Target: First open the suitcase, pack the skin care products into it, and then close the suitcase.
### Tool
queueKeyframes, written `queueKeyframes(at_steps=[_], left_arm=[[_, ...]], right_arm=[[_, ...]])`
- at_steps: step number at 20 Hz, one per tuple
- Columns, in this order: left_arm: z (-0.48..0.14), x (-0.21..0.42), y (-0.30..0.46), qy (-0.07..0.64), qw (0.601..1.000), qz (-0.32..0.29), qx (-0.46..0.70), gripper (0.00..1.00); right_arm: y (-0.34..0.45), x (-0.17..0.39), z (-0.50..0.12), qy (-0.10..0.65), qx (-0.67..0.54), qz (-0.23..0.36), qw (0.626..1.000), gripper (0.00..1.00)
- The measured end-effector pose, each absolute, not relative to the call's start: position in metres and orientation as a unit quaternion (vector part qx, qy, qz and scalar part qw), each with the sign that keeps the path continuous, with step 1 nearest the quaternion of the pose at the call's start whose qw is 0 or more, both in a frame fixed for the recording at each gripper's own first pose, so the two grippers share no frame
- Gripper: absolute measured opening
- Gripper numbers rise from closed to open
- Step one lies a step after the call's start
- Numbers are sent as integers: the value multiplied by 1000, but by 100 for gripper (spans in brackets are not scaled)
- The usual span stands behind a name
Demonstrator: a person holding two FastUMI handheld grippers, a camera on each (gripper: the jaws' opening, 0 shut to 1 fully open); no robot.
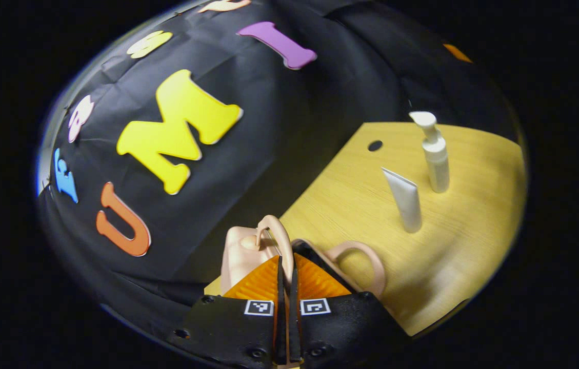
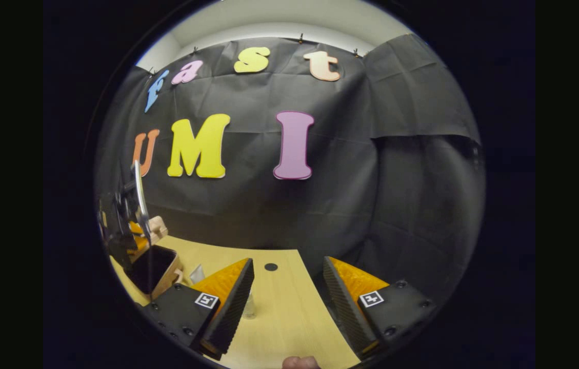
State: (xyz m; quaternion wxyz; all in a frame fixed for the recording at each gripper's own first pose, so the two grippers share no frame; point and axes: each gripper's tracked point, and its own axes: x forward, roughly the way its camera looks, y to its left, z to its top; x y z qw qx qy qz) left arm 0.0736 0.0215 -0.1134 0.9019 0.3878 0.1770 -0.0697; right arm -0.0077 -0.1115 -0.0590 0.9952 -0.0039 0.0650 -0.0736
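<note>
A small beige suitcase (image 1: 240,253) sits at the table's left edge. My left gripper (image 1: 286,279) is shut on the looped handle (image 1: 280,236) of its lid; a second loop handle (image 1: 368,259) lies just to the right. A white tube (image 1: 405,199) and a white pump bottle (image 1: 435,156) stand upright on the wooden table (image 1: 474,236) beyond. In the right gripper view the suitcase (image 2: 158,266) is open with a dark inside, and the left gripper (image 2: 125,220) holds its lid up. My right gripper (image 2: 289,294) hangs open over the table with nothing between its fingers.
The black cloth wall closes the table's far side. A round hole (image 2: 271,266) is cut in the tabletop near the back edge. A white tube tip (image 2: 197,273) shows by the suitcase. A fingertip (image 2: 299,363) shows at the bottom edge.
</note>
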Motion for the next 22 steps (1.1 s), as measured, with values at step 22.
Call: queueKeyframes(at_steps=[22], left_arm=[[-200,37,469,169,976,127,-44,4]], right_arm=[[72,17,-21,68,-123,59,988,81]])
